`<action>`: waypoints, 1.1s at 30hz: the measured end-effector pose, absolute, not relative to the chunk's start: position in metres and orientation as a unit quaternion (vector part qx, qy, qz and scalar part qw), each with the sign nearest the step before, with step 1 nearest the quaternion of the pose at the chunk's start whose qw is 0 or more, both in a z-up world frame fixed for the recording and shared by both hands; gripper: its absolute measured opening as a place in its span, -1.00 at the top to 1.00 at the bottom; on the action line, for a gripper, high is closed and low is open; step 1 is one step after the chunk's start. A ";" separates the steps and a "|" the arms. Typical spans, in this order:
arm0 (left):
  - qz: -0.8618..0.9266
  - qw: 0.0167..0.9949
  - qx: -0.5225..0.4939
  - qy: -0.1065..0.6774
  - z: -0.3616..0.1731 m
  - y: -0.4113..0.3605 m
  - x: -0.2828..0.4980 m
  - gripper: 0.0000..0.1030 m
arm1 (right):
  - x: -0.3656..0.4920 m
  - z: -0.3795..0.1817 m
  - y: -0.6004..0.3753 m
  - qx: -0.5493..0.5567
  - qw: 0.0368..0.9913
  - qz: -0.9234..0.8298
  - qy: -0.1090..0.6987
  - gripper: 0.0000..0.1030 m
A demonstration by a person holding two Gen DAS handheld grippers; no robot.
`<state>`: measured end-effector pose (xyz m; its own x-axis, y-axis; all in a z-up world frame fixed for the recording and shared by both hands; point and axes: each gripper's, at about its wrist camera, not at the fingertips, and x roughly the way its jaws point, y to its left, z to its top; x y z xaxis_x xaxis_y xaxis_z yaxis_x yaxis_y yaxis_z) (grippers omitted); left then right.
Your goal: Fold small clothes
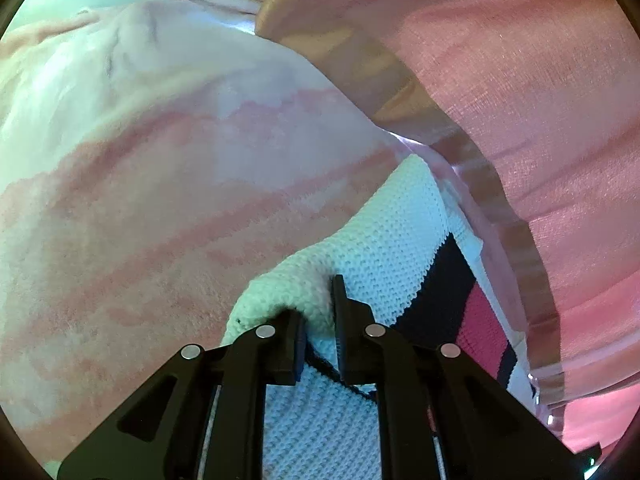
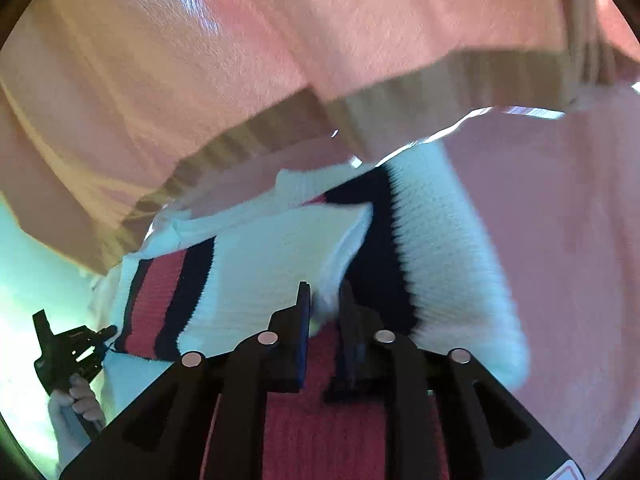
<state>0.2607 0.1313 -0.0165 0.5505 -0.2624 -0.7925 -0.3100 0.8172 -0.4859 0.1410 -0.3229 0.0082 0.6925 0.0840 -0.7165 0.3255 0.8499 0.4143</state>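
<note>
A white knit garment (image 1: pixel 404 232) with black and red stripes lies over pink cloth. In the left wrist view my left gripper (image 1: pixel 319 334) is shut on a bunched white edge of it, and the knit bulges out between the fingers. In the right wrist view the same garment (image 2: pixel 264 264) is folded over, its red stripe running under my right gripper (image 2: pixel 325 316). The right jaws stand slightly apart with a white corner of the fold between them; the pads do not seem to press on it. The picture is blurred there. My left gripper (image 2: pixel 68 350) shows at the far left, held by a hand (image 2: pixel 76 404).
A pink fabric with a tan ribbed hem (image 1: pixel 472 168) hangs close over the garment and fills the upper right (image 2: pixel 280 64). A fuzzy pale pink striped cloth (image 1: pixel 168 184) covers the left. A pale green surface (image 2: pixel 36 272) shows at the left edge.
</note>
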 end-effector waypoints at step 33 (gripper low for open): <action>-0.053 0.813 -0.216 0.538 0.002 0.181 0.006 0.93 | -0.118 -0.004 -0.244 0.241 0.868 0.042 0.432 0.88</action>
<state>0.0055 0.1812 0.0020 0.4147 -0.3191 -0.8522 -0.1457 0.9011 -0.4083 -0.1184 -0.2439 -0.0044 0.6236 0.2812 -0.7294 0.1350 0.8803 0.4548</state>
